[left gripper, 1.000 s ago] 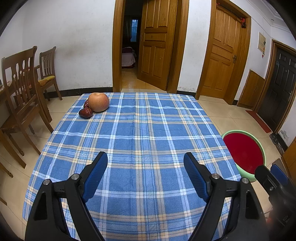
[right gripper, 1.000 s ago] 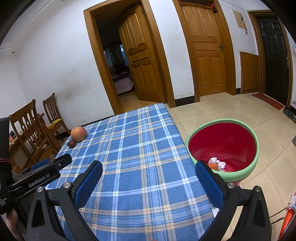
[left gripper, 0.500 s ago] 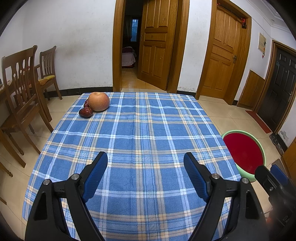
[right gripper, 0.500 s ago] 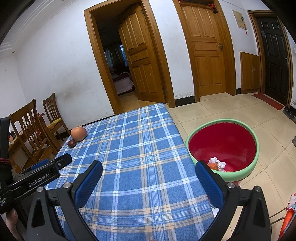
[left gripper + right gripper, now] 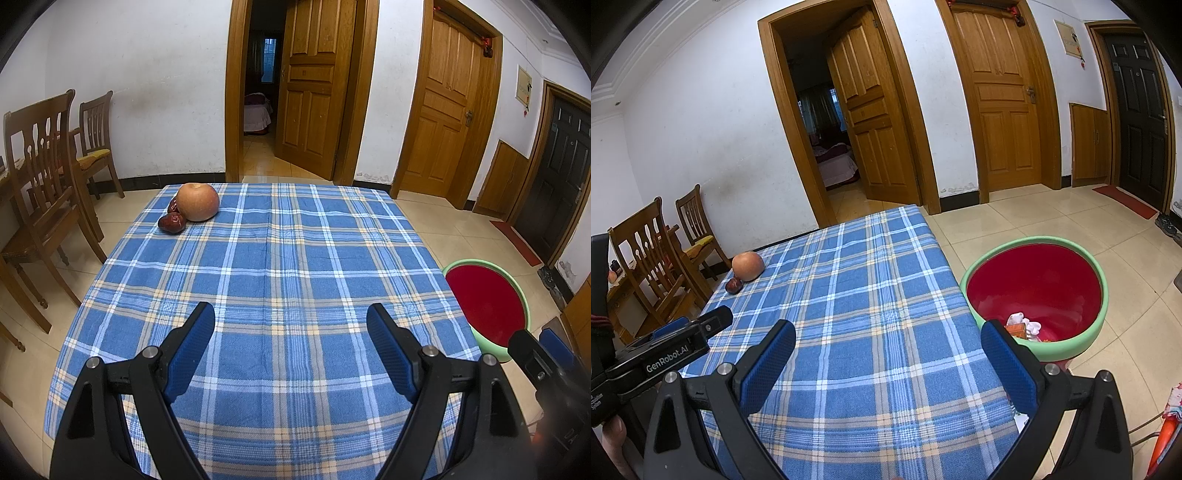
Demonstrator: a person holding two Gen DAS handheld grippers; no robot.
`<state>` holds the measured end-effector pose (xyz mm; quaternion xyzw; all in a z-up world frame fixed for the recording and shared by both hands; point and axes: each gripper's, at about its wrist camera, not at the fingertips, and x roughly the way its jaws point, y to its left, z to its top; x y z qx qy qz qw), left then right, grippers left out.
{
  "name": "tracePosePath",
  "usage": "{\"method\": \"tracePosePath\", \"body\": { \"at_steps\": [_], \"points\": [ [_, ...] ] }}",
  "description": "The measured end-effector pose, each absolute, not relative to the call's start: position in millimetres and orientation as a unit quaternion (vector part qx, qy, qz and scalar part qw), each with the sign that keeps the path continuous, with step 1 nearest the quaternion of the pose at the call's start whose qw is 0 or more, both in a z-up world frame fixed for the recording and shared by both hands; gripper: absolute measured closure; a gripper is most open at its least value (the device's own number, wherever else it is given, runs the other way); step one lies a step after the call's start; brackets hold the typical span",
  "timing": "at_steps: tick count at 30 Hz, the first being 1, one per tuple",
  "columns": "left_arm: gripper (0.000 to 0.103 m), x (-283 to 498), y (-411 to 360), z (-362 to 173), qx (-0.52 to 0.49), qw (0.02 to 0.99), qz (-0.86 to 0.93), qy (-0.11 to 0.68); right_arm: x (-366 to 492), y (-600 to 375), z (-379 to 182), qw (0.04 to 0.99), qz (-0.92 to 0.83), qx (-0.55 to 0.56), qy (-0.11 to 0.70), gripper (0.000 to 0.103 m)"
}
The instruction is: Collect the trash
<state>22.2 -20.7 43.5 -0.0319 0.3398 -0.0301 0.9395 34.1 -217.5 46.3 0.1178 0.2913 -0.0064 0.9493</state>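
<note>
Both the left tongs and the right tongs hover spread and empty over the checked surface. Collected trash lies in the basin at lower right, beside the surface's edge for easy dropping.

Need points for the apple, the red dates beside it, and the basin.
apple [image 5: 197, 202], left wrist view, middle of its front skin.
red dates [image 5: 172, 223], left wrist view, on the nearer one.
basin [image 5: 1067, 345], right wrist view, green outer wall at the near rim.
</note>
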Motion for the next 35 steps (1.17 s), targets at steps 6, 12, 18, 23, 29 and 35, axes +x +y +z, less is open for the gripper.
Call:
{"method": "tracePosePath", "body": {
  "at_steps": [6, 12, 18, 23, 29, 35],
  "points": [
    [0.019, 22.2, -20.6, 43.5, -0.032, 0.940, -0.030, 0.340, 34.0, -217.4, 46.2, 0.949, -0.007, 0.118, 0.291, 0.001],
    [0.019, 21.9, -20.2, 43.7, -0.033, 0.940, -0.030, 0.339, 33.9, -217.3, 46.2, 0.949, -0.007, 0.118, 0.291, 0.001],
    [0.019, 21.9, -19.9, 43.5, -0.033, 0.940, -0.030, 0.339, 34.0, -217.1, 45.9, 0.949, -0.006, 0.117, 0.291, 0.001],
    [0.019, 22.5, -21.3, 44.5, -0.033, 0.940, -0.030, 0.339, 34.0, -216.6, 45.6, 0.949, -0.007, 0.117, 0.291, 0.001],
    [0.019, 23.7, -22.0, 45.2, -0.034, 0.939, -0.026, 0.340, 34.1, -216.6, 45.2, 0.949, -0.007, 0.117, 0.292, 0.001],
    [0.019, 24.4, -21.2, 43.7, -0.032, 0.940, -0.020, 0.339, 34.2, -220.9, 43.0, 0.948, -0.008, 0.115, 0.296, 0.001]
  ]
}}
